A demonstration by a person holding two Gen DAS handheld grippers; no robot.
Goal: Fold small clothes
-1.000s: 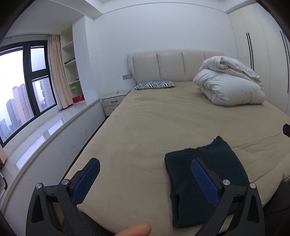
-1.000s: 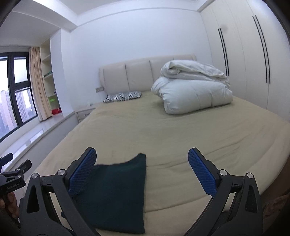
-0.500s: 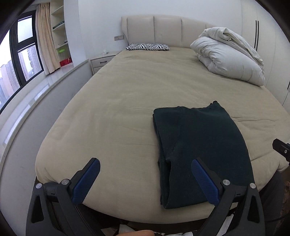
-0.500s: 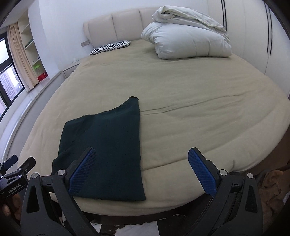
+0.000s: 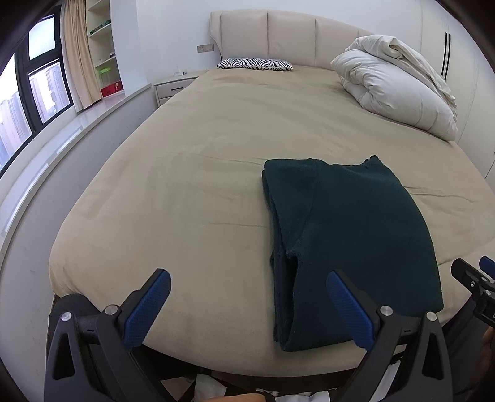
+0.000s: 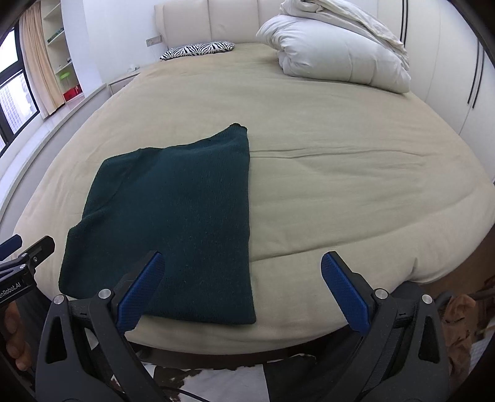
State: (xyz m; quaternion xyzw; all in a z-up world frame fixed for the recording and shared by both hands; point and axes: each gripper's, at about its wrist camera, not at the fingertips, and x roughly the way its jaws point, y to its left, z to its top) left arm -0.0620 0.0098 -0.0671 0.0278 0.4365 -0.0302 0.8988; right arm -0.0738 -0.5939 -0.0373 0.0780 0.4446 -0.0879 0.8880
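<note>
Beige bed [image 5: 201, 185] with folded dark-green knit [image 6: 173, 216]; both claws [image 5: 247, 306] [image 6: 241, 287] spread, empty; "nRobot.AI" on left.

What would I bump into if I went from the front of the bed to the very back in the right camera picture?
Open right gripper → folded dark green knitted garment → bare beige bedsheet → bundled white duvet → cream padded headboard.

Dark green matt knit garment [image 6: 173, 210], soft beige cloth bedspread [image 6: 340, 191], padded leather-look headboard [image 5: 290, 40]
</note>
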